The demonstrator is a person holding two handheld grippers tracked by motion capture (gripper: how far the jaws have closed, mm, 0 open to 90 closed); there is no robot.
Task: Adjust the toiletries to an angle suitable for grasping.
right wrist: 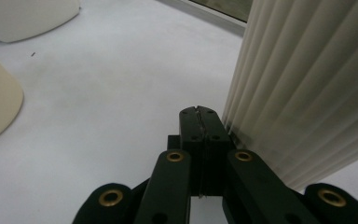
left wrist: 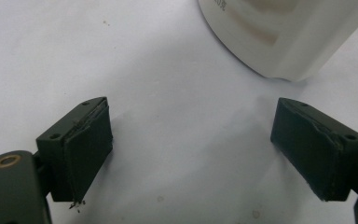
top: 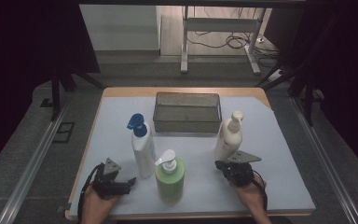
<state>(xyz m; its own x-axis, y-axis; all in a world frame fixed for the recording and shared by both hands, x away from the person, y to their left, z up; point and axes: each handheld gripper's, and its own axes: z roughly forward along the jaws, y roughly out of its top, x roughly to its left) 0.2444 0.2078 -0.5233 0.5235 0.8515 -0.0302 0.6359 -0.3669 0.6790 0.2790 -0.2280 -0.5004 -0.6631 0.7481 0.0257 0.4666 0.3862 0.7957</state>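
Right gripper (top: 227, 166), jaws pressed together and empty, sits just beside the cream pump bottle (top: 228, 136), near the wire basket (top: 187, 112); jaws should be spread before the bottle's ribbed body is clasped, while left gripper (top: 129, 181) is held wide open.

A tall cream plastic pump bottle (top: 228, 137) with ribbed sides stands upright on the pale surface (top: 289, 154). A white plastic pump bottle with a blue nozzle (top: 141, 148) stands upright at left.
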